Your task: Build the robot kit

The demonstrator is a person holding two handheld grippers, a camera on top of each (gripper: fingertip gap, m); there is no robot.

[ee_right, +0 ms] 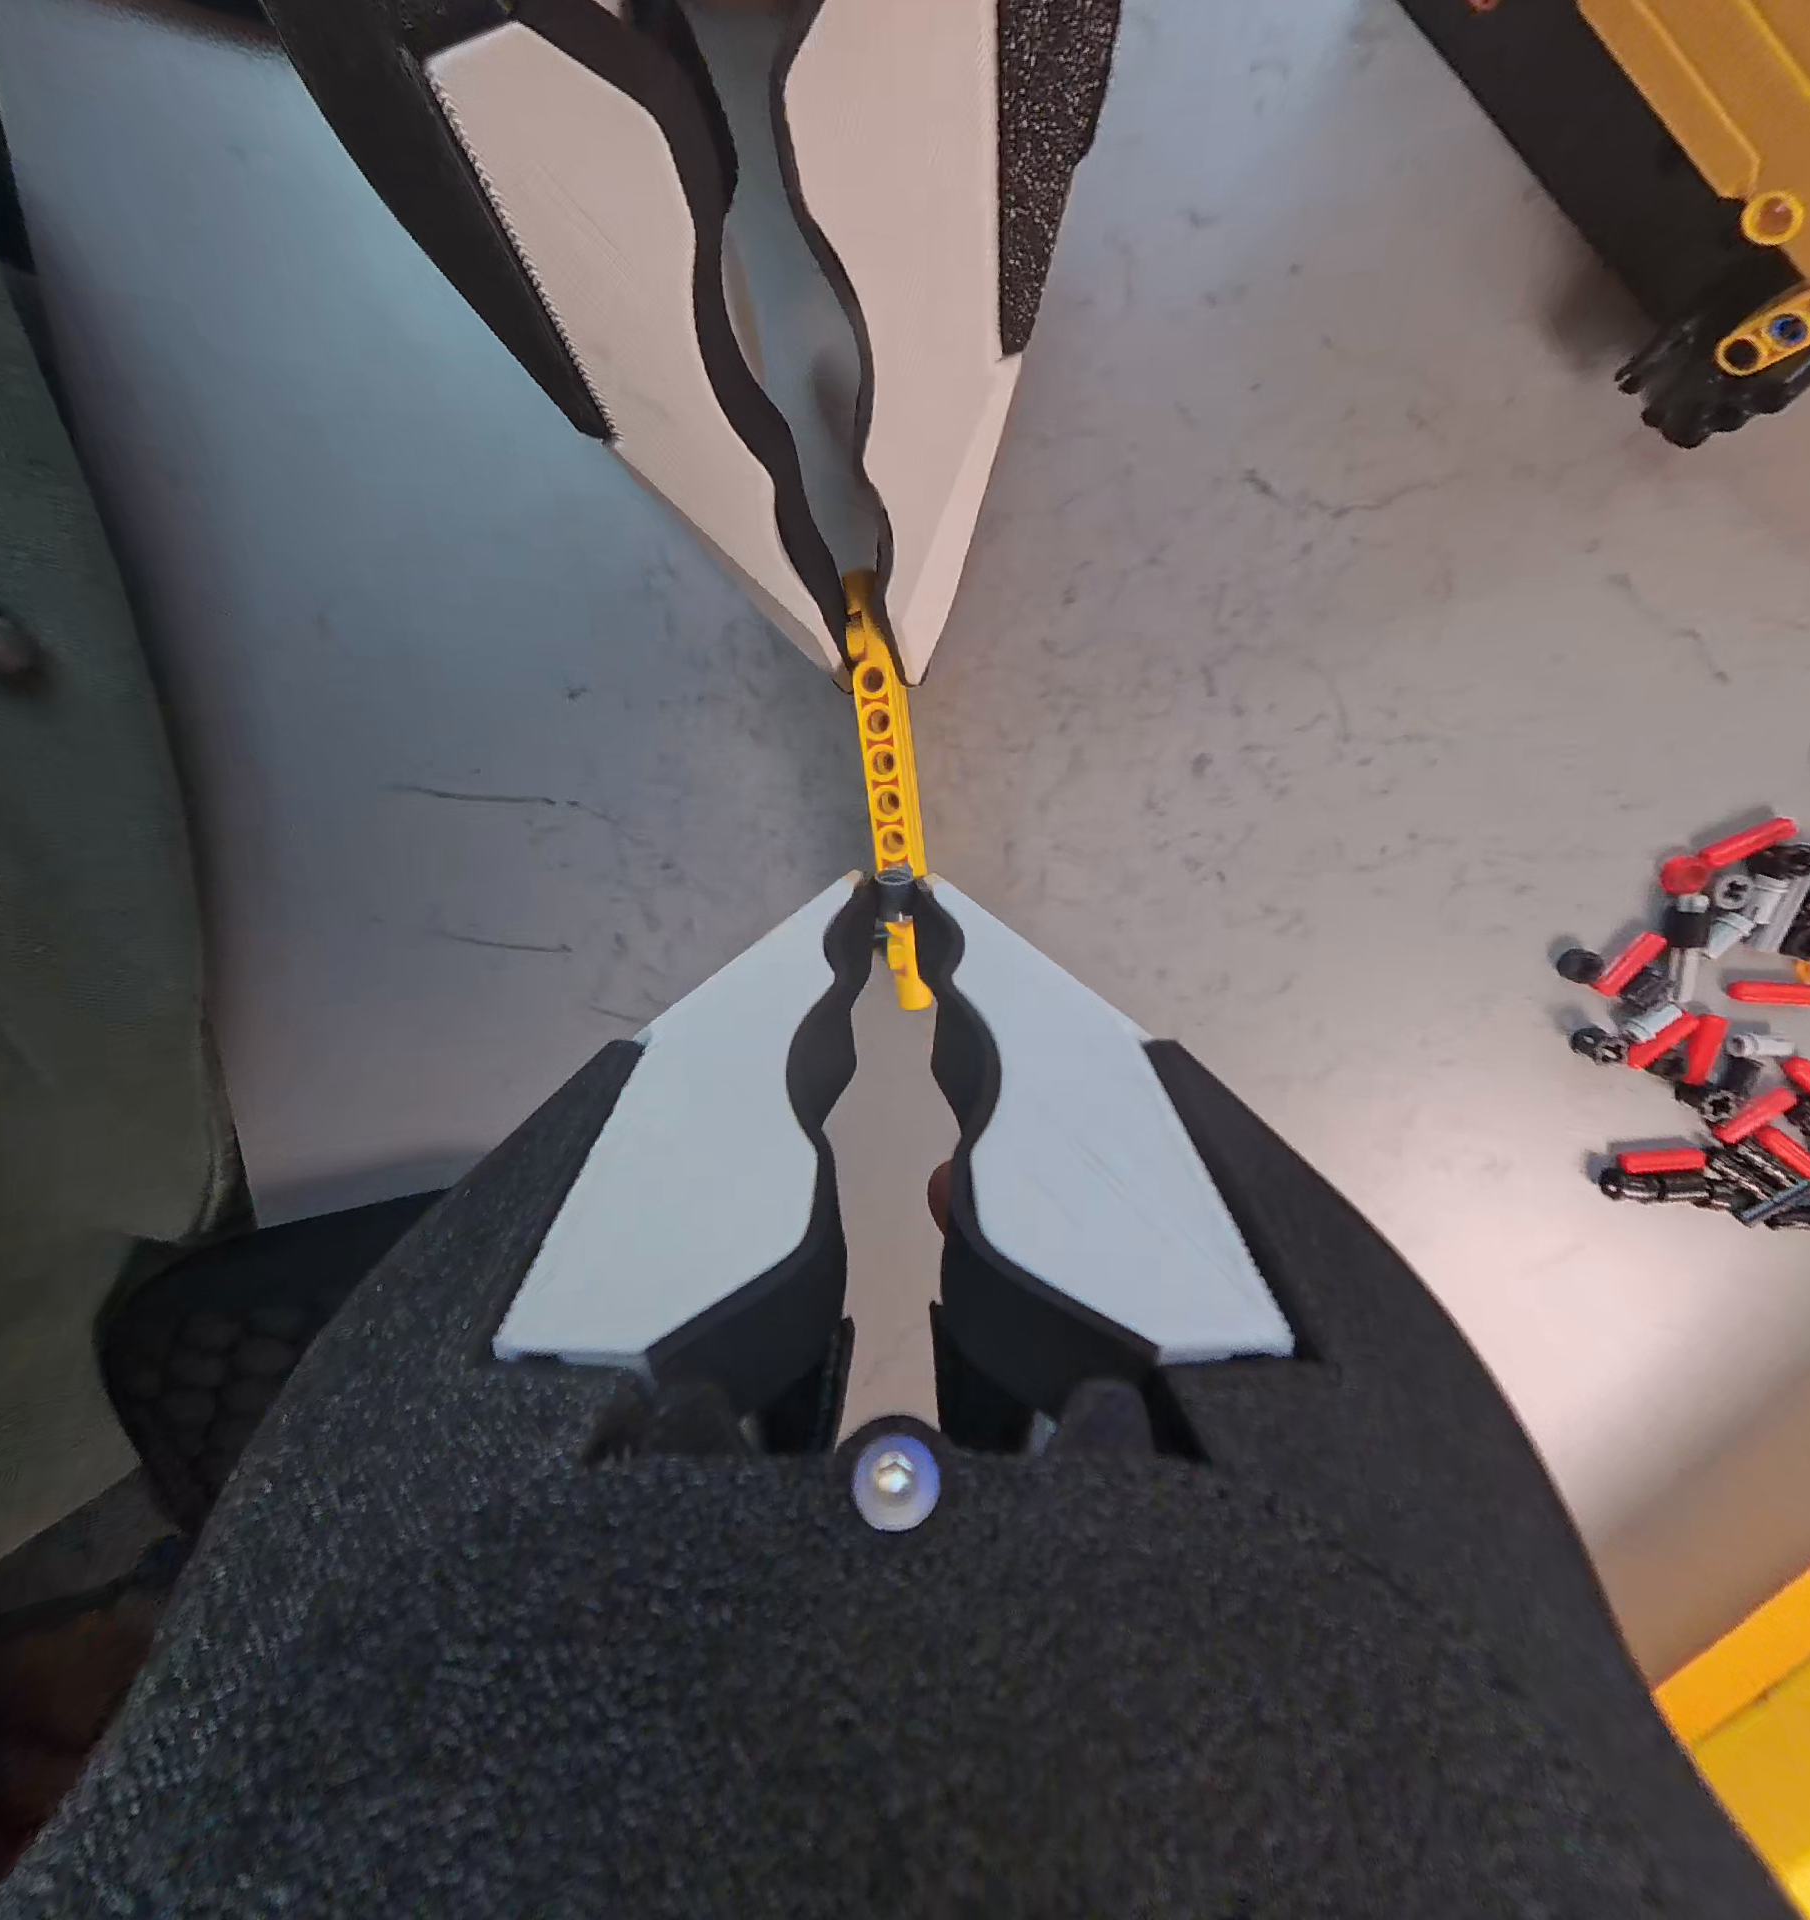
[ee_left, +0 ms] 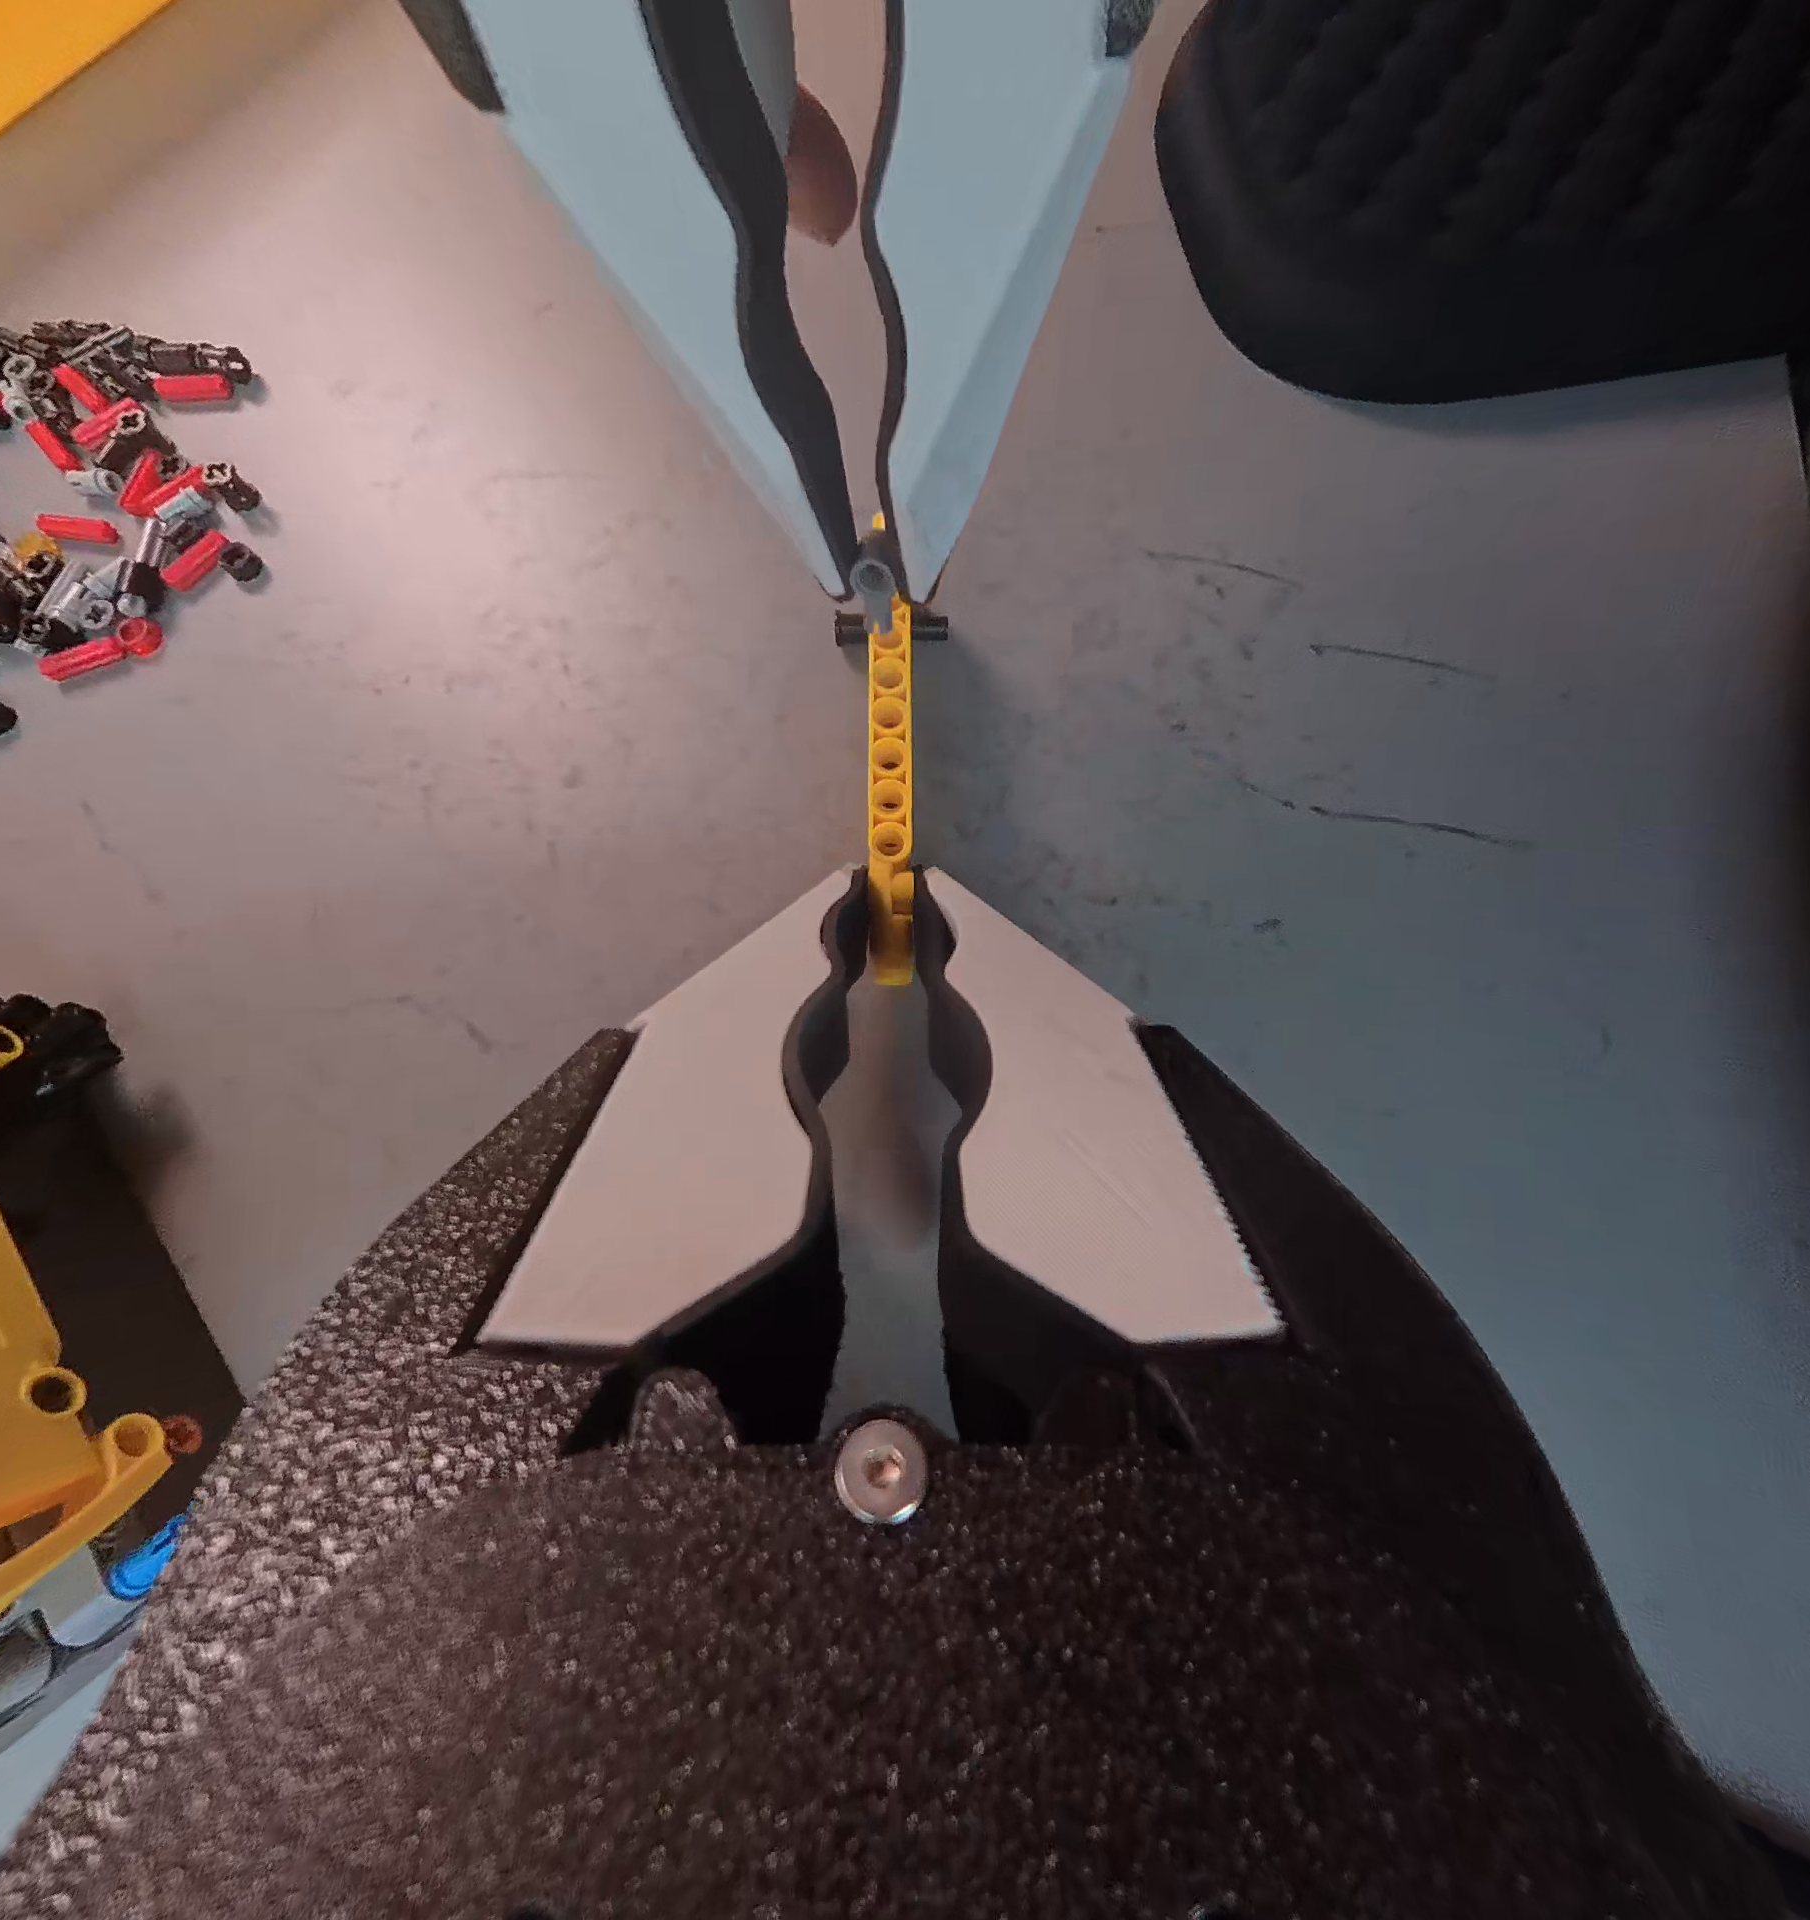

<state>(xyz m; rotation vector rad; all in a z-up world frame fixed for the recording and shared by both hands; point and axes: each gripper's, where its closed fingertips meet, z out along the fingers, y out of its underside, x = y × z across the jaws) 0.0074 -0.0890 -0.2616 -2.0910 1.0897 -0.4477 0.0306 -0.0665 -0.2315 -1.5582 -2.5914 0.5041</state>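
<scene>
A long yellow beam with a row of holes (ee_left: 887, 748) is held level above the grey table (ee_left: 465, 831) between my two grippers, which face each other. My left gripper (ee_left: 890, 891) is shut on the beam's near end. My right gripper (ee_left: 877, 592) comes in from the top and is shut on the far end, where a grey connector (ee_left: 873, 575) and a black cross pin (ee_left: 890, 627) sit. In the right wrist view, my right gripper (ee_right: 893, 885) pinches the beam (ee_right: 885, 779) at the dark pin, and my left gripper (ee_right: 877, 675) holds the other end.
A pile of small red, black and grey pins (ee_left: 80, 499) lies on the table, and also shows in the right wrist view (ee_right: 1732, 1039). A yellow-and-black brick model (ee_left: 7, 1403) (ee_right: 1732, 156) stands nearby. A yellow box edge (ee_right: 1794, 1683) and a black padded seat (ee_left: 1503, 177) border the table. About 5 cm separates my left fingertips from my right.
</scene>
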